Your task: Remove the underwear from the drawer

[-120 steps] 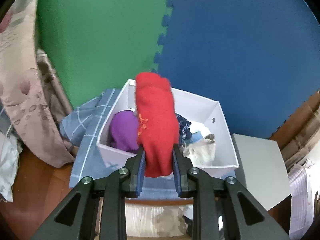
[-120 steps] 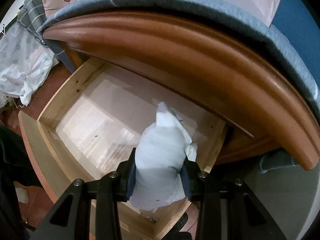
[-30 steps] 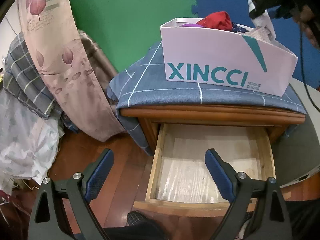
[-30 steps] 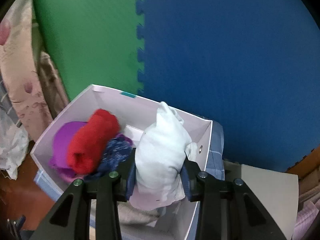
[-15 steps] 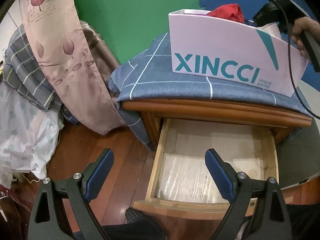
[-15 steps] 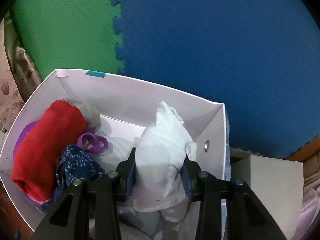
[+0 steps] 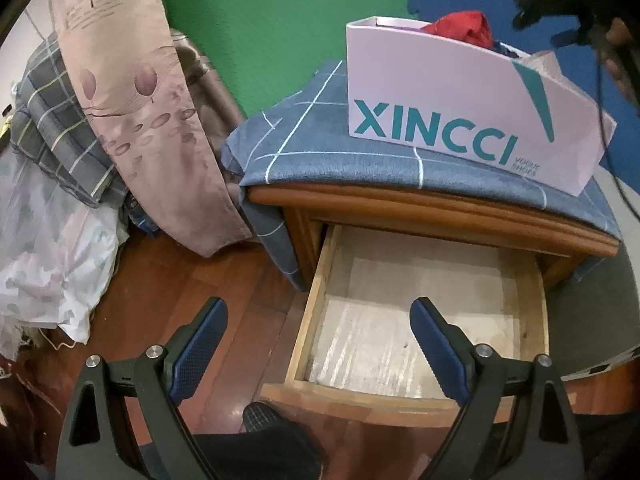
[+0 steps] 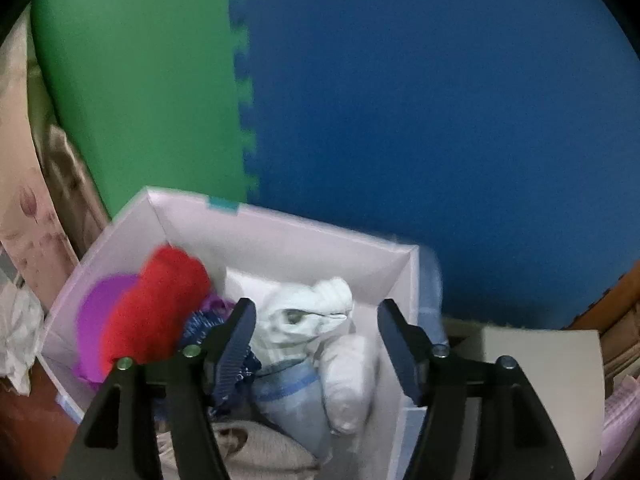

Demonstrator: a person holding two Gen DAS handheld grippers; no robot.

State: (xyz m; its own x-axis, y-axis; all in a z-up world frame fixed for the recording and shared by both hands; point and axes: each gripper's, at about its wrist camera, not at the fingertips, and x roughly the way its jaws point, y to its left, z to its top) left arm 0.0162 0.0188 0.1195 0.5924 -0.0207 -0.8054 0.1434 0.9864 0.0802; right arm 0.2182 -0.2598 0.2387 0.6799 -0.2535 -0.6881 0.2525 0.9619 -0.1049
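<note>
Released a moment ago, the white rolled underwear (image 8: 308,312) now lies in the XINCCI shoebox (image 8: 280,236), just ahead of the right gripper (image 8: 316,320), whose jaws gape wide and empty. Left gripper (image 7: 318,330), equally spread and empty, hovers over the bare drawer (image 7: 420,312). Soft, light rolls; pinch mid-bundle.

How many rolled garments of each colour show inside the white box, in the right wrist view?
Red: 1
Purple: 1
Dark blue patterned: 1
White or pale: 3
Beige: 1
Total: 7, though blur makes the pale ones uncertain.
</note>
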